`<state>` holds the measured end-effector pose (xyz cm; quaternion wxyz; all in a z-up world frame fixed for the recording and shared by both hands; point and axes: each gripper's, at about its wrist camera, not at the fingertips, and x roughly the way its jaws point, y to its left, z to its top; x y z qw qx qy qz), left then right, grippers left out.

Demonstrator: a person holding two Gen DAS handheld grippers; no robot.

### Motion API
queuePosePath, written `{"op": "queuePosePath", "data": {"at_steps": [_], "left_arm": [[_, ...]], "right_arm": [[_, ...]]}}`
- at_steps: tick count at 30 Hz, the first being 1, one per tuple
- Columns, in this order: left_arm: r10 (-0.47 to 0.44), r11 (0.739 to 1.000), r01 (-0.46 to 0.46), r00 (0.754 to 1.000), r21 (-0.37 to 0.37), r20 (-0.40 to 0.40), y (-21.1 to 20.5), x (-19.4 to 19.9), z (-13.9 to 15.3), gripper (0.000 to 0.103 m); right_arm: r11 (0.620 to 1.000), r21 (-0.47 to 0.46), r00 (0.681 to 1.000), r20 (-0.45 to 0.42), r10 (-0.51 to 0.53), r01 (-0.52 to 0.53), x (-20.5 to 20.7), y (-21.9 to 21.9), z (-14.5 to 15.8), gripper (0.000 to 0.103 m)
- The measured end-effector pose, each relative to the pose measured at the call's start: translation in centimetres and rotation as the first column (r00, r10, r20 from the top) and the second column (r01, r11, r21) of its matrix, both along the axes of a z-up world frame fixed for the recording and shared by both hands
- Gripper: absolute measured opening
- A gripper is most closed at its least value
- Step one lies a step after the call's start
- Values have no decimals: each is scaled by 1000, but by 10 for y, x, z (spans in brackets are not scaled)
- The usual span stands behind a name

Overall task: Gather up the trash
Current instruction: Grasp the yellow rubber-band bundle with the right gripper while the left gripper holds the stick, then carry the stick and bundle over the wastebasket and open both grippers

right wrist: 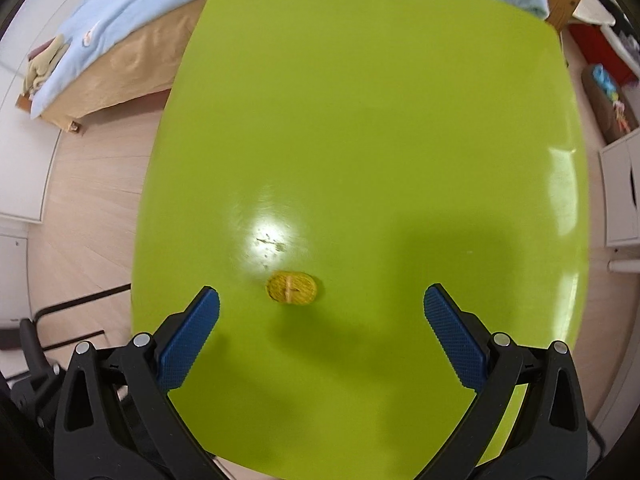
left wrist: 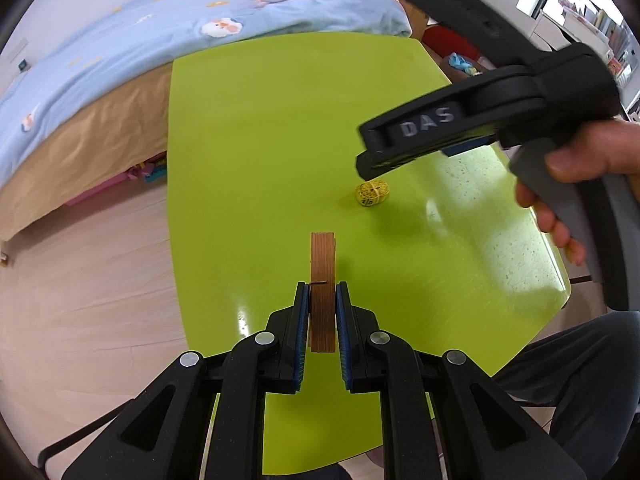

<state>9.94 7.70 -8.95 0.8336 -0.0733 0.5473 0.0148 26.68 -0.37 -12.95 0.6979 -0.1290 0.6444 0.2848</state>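
Note:
My left gripper [left wrist: 322, 294] is shut on a brown wooden block [left wrist: 322, 264] and holds it upright over the near part of the green table [left wrist: 256, 128]. A small yellow crumpled wad [left wrist: 373, 194] lies on the table to the right of the block. My right gripper [left wrist: 366, 164] hovers just above that wad. In the right wrist view the right gripper [right wrist: 321, 310] is wide open, and the yellow wad [right wrist: 291, 288] lies on the green table [right wrist: 380, 120] just ahead of the gap between the blue pads [right wrist: 192, 336].
A bed with a light blue quilt [left wrist: 120, 52] and plush toys stands beyond the table's far and left sides. Wooden floor [left wrist: 80, 280] runs along the left. White drawers [right wrist: 624, 192] and a toy box stand right of the table. My leg [left wrist: 580, 368] is at the near right.

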Motion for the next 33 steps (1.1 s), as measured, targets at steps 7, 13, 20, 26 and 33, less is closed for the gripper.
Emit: {"op": "queuePosePath", "data": {"at_steps": [7, 13, 20, 26, 33], "left_arm": [[11, 1000, -11, 1000, -17, -1, 7, -2, -5, 13], [9, 999, -9, 1000, -30, -5, 8, 1, -9, 13], [11, 999, -11, 1000, -38, -7, 9, 2, -11, 13], [7, 999, -7, 1000, -31, -4, 5, 2, -7, 13], [-5, 1000, 5, 1000, -25, 20, -12, -4, 3, 13]], "right_arm": [[999, -31, 999, -10, 31, -31, -4, 17, -13, 55], [997, -38, 998, -24, 61, -62, -7, 26, -17, 42], [997, -24, 997, -25, 75, -76, -8, 24, -20, 29], [996, 9, 996, 3, 88, -88, -17, 9, -11, 28], [990, 57, 987, 105, 124, -131, -44, -30, 23, 28]]}}
